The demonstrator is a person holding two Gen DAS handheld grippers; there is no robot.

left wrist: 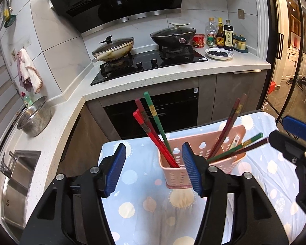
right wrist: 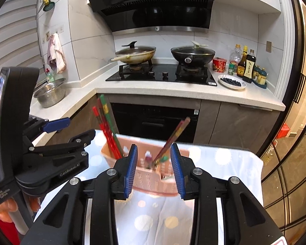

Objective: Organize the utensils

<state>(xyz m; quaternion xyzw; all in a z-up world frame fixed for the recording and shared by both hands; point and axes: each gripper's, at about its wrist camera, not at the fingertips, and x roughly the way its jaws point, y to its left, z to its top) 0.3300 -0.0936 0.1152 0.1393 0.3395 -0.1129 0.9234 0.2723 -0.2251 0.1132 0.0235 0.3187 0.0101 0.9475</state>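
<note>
A pink perforated utensil holder stands on a table with a light blue patterned cloth. Several red and green chopsticks lean out of its left compartment; brown and green ones lean from its right side. My left gripper is open and empty, just left of and before the holder. My right gripper is open in front of the holder, with nothing between its pads. It shows at the right edge of the left wrist view. The left gripper shows in the right wrist view.
A kitchen counter runs behind with a stove, two lidded pans, sauce bottles and a plate of blueberries. A steel colander and sink are at the left. A glass door is at the right.
</note>
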